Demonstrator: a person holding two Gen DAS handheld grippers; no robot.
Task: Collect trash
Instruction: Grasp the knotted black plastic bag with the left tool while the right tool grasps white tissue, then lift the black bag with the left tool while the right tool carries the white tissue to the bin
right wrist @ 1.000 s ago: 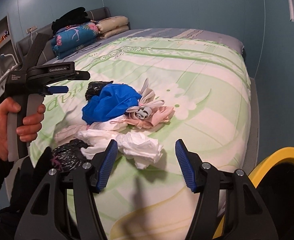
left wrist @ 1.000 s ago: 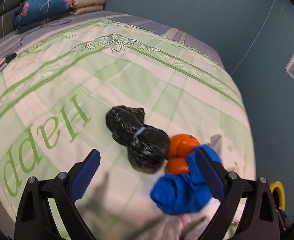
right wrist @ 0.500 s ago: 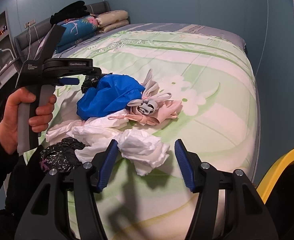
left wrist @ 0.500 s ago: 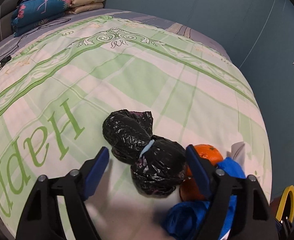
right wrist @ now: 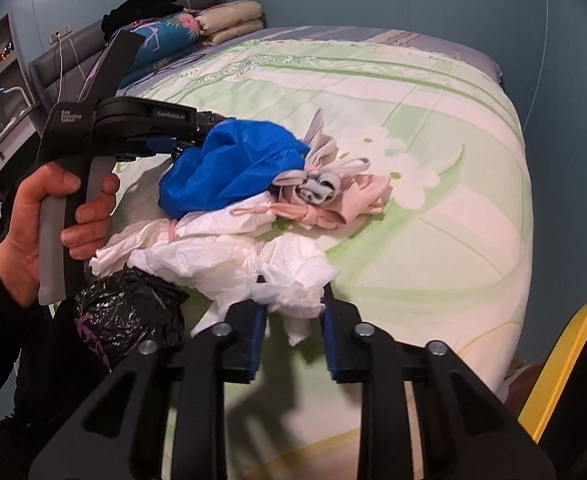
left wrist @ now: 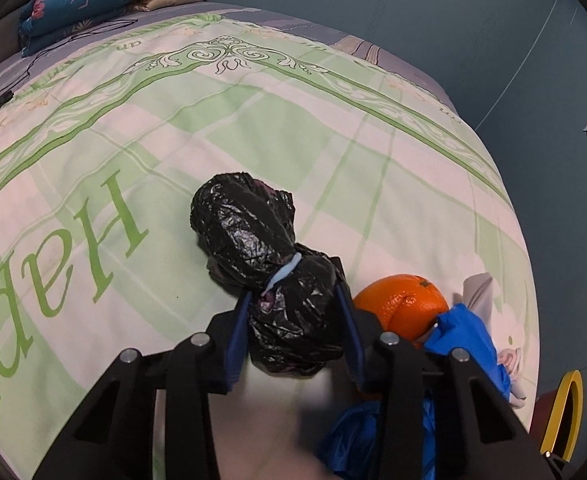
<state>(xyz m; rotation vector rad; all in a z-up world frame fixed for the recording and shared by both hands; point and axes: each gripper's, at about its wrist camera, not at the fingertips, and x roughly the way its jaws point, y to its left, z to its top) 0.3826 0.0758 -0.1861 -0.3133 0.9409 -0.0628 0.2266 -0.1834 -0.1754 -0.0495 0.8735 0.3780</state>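
Teal walls round a bed (right wrist: 433, 216) in a green quilt, where trash is heaped near the foot, handy for grabbing. The tied black bag (left wrist: 269, 272) is pinched by the left gripper (left wrist: 293, 320), whose jaws were just closing. White crumpled plastic (right wrist: 293, 280) is clamped in the just-closed right gripper (right wrist: 293, 320).

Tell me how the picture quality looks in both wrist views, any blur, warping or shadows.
Left wrist view: strong fisheye bending of the bedspread, dark corners, a soft blurred patch just below the black bag. Right wrist view: same warping, mostly sharp, with a shadow on the bedspread under the white plastic bag.
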